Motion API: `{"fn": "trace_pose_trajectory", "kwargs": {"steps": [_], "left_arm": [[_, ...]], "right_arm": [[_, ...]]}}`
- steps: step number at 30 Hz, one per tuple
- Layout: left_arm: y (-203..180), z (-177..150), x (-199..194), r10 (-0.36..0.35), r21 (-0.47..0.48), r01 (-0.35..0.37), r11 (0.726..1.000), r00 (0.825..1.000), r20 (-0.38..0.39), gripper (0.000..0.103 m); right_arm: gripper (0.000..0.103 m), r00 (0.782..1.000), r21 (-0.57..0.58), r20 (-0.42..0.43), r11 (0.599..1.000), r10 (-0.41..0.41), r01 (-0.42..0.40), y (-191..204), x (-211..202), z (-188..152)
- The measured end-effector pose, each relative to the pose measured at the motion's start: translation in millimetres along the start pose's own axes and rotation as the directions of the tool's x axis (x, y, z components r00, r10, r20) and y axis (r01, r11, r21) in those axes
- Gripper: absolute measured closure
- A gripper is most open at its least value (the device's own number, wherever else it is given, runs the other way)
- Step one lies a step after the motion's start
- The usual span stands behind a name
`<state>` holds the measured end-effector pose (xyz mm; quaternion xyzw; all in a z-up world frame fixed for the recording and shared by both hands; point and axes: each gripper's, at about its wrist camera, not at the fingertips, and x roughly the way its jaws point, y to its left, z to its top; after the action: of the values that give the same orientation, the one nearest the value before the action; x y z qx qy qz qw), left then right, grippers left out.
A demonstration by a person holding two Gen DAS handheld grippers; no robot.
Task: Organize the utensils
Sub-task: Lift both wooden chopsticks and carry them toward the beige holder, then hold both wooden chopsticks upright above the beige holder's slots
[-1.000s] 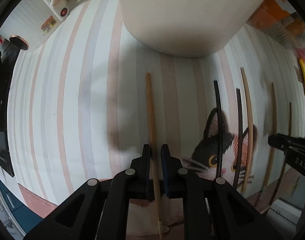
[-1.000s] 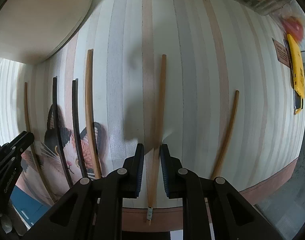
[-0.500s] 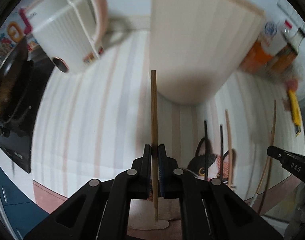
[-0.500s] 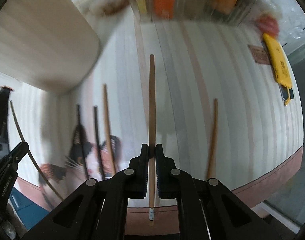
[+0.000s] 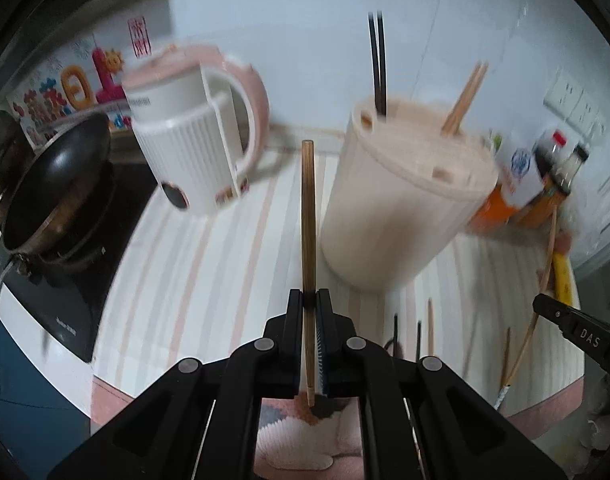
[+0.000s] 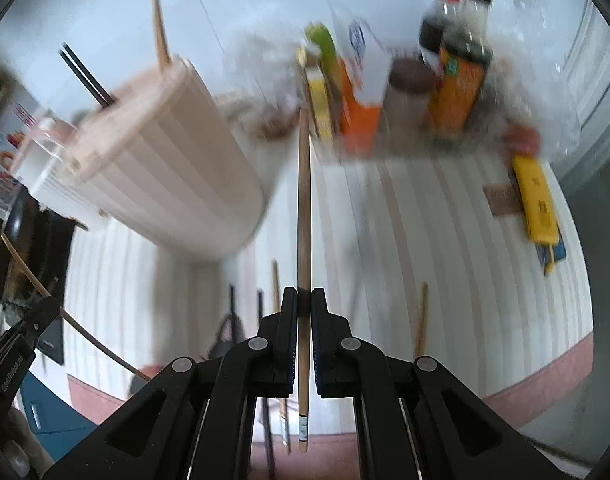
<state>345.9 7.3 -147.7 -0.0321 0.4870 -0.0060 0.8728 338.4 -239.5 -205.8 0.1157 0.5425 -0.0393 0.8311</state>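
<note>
My left gripper (image 5: pixel 309 300) is shut on a wooden chopstick (image 5: pixel 308 216) and holds it raised above the striped mat (image 5: pixel 177 280), pointing toward the cream utensil holder (image 5: pixel 401 208). The holder has two black chopsticks (image 5: pixel 377 68) and two wooden ones (image 5: pixel 465 96) standing in it. My right gripper (image 6: pixel 304 300) is shut on another wooden chopstick (image 6: pixel 304 200), also lifted, with the holder (image 6: pixel 157 168) to its left. Several chopsticks (image 6: pixel 421 316) lie on the mat below. The right gripper also shows in the left wrist view (image 5: pixel 545 306).
A white and pink kettle (image 5: pixel 193 132) stands left of the holder. A black wok (image 5: pixel 53 184) sits on the stove at far left. Bottles and boxes (image 6: pixel 457 80) line the back wall. A yellow utility knife (image 6: pixel 535 200) lies at the mat's right.
Both grippers have closed on their chopsticks, lifted them off the mat and tilted up, so the holder's top and the back wall now show.
</note>
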Motion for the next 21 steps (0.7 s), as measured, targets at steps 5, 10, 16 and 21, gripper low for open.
{"fn": "trace_pose_trajectory", "kwargs": {"steps": [5,10,16,21], "left_arm": [[7.8,26.6,-36.1,-0.034,-0.024,0.036,0.999,0.996,0.083,0.099],[13.9,62.5,-80.5,-0.089,-0.05,0.098,0.994,0.981,0.171,0.099],[0.4,108.1,-121.0,-0.138,-0.036,0.154,0.987,0.948,0.286,0.099],[-20.3,140.5,-122.5,-0.16,-0.006,0.172,0.985,0.929,0.335,0.099]], "right_arm": [[0.096,0.994,-0.005,0.085,0.998,0.069,-0.069,13.3,-34.1,24.9],[0.096,0.973,-0.017,0.172,0.988,0.152,-0.152,30.5,-68.2,58.2],[0.096,0.943,-0.031,0.268,0.98,0.2,-0.199,49.6,-98.0,104.2],[0.096,0.915,-0.011,0.337,0.972,0.223,-0.233,62.7,-102.3,147.3]]}}
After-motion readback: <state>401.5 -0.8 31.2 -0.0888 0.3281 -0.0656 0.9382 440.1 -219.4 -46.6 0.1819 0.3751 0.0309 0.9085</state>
